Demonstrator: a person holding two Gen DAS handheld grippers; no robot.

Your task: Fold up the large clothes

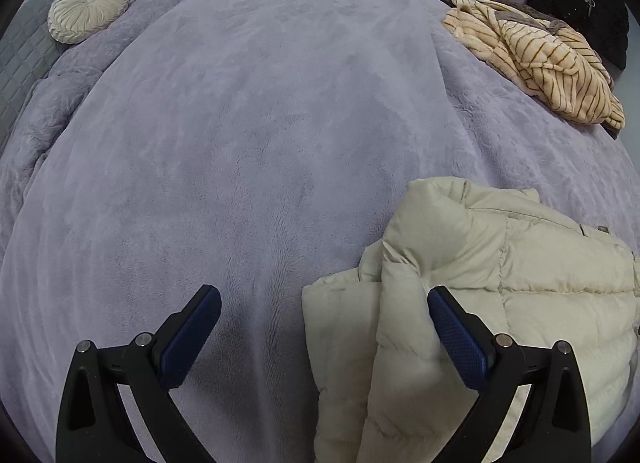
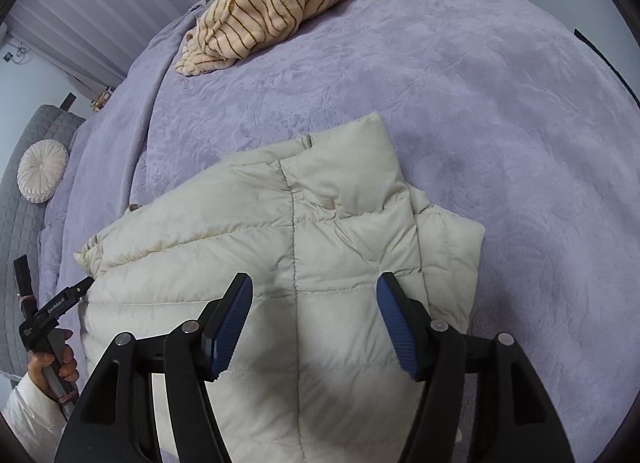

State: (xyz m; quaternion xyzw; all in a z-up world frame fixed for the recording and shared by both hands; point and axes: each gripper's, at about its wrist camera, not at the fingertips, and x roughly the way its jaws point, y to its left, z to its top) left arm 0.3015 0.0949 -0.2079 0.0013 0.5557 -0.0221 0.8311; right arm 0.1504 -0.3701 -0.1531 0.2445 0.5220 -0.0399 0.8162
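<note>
Right wrist view | cream puffer jacket [image 2: 296, 263] folded on near side of purple bedspread [image 2: 520, 123] | right claw [image 2: 314, 319] and left claw [image 1: 324, 327] both released, empty | light, squashy, slippery; probably best pinched at hem corners.

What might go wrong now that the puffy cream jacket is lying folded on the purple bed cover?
The cream jacket is puffy, and both the left gripper and the right gripper are open with nothing pinched, so its folded layers could spring apart. It lies on a soft purple cover, so pressing may rumple both. The striped garment lies heaped farther off; dragging it over could knock the jacket askew.
</note>
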